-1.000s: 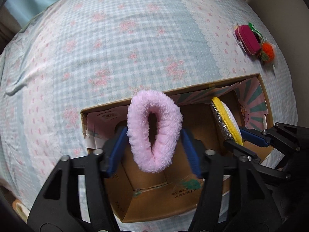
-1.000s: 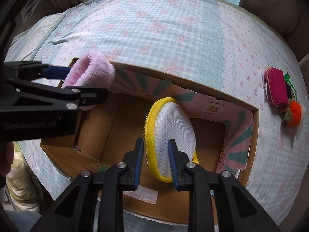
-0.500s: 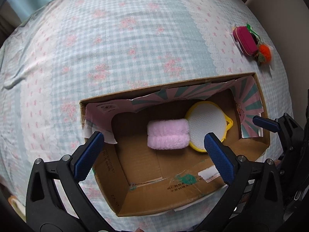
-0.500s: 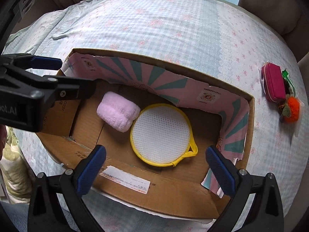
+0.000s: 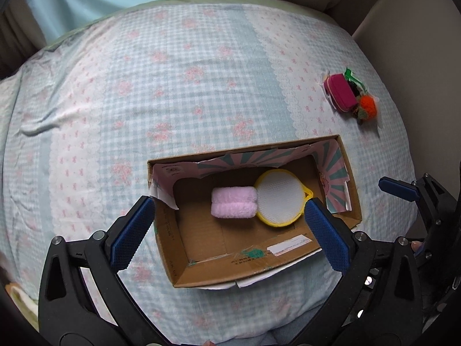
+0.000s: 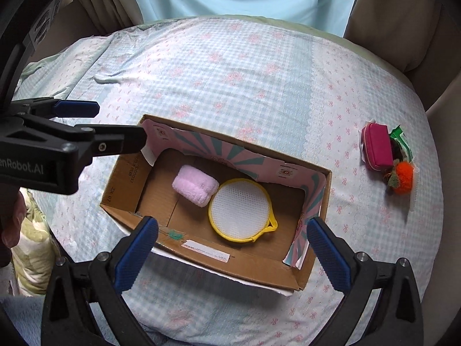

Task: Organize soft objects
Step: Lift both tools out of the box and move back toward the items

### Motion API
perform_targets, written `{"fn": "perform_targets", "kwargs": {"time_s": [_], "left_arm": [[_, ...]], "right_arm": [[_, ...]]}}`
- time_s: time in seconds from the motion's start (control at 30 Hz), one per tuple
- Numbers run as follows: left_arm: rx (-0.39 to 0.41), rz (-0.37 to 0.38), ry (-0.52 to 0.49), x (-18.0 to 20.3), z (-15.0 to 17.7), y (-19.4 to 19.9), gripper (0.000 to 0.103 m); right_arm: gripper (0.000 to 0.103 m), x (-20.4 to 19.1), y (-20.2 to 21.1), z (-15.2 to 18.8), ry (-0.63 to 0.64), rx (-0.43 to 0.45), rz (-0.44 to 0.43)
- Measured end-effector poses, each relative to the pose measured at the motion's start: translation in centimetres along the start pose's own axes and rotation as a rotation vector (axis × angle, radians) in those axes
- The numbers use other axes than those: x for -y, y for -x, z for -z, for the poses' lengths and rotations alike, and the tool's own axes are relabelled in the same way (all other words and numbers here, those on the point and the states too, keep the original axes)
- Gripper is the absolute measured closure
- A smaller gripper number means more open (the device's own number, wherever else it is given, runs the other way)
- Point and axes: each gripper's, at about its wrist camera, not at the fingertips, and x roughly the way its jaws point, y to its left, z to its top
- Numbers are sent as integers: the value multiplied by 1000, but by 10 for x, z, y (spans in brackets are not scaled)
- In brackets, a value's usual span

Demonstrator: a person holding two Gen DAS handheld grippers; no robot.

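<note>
An open cardboard box (image 5: 184,265) (image 6: 121,173) sits on the bed. Inside lie a pink fluffy band (image 5: 234,206) (image 6: 195,184) and, touching it on the right, a round yellow-rimmed white mesh pad (image 5: 281,198) (image 6: 239,209). My left gripper (image 5: 230,233) is open and empty, held above the box's near side. My right gripper (image 6: 233,253) is open and empty, above the box's near wall. The right gripper's blue finger (image 5: 399,190) shows at the right edge of the left wrist view. The left gripper's finger (image 6: 76,108) shows at the left of the right wrist view.
A magenta zip pouch (image 5: 340,93) (image 6: 378,150) lies on the bed at the right with an orange pom-pom (image 5: 368,105) (image 6: 404,178) and a green packet beside it. The blue checked bedsheet (image 5: 173,86) has a crease at the left. Beige cushions border the bed's right side.
Both grippers opened and let the pink band and the yellow pad drop into the box. Since then both have pulled back and up, so the box looks smaller.
</note>
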Motion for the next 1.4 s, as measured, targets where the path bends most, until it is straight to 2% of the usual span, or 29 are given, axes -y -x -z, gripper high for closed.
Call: {"fn": "perform_targets", "kwargs": {"time_s": [0.17, 0.37, 0.47, 0.6, 0.77, 0.9, 1.1, 1.23, 1.4], "left_arm": [[95, -8, 2, 9, -2, 60, 0], [234, -23, 31, 15, 0, 126, 0], [296, -33, 52, 19, 5, 151, 0], [341, -21, 57, 31, 10, 171, 0], [356, -16, 69, 54, 13, 183, 0], [370, -33, 85, 83, 13, 183, 0], [378, -85, 146, 146, 9, 170, 0], [419, -109, 176, 190, 1, 163, 0], [435, -114, 199, 237, -14, 149, 0]], "right_arm": [[0, 7, 66, 0, -62, 108, 49], [0, 32, 137, 13, -228, 247, 114], [0, 47, 163, 21, -301, 307, 133], [0, 65, 186, 33, -355, 365, 138], [0, 94, 202, 47, -381, 410, 133], [0, 128, 209, 59, -352, 429, 128], [0, 191, 217, 72, -266, 441, 91], [0, 232, 218, 76, -212, 458, 76], [0, 273, 214, 74, -175, 466, 58]]}}
